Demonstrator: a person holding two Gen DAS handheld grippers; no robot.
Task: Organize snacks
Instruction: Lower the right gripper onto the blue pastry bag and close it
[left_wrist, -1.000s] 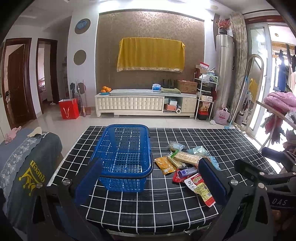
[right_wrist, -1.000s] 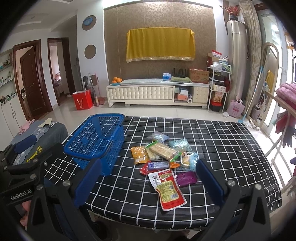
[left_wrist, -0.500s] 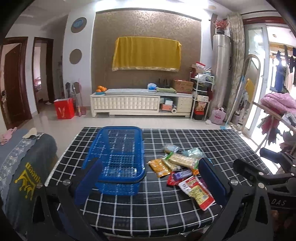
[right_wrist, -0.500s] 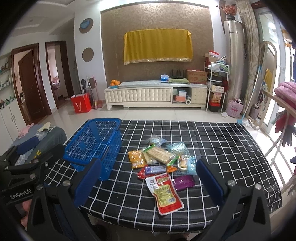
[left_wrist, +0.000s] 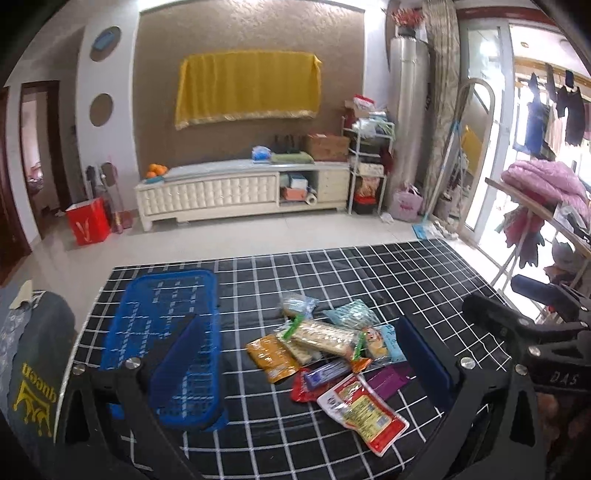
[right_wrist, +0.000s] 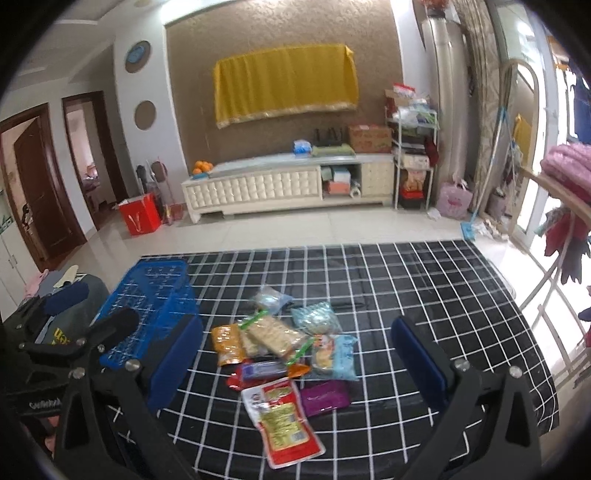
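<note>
Below, we see the left gripper (left_wrist: 303, 365) and right gripper (right_wrist: 295, 362) hovering over the black checked table (right_wrist: 424, 280), each with fingers spread wide and holding nothing. We find the snack packets (right_wrist: 284, 343) heaped mid-table, overlapping so that several are partly hidden; the red-and-white pouch (right_wrist: 282, 421) lies nearest, touching a purple packet (right_wrist: 325, 397). The blue basket (left_wrist: 166, 332) stands just left of the heap, its near end covered by the left gripper's blue pad. Labels are too blurred for us to read.
</note>
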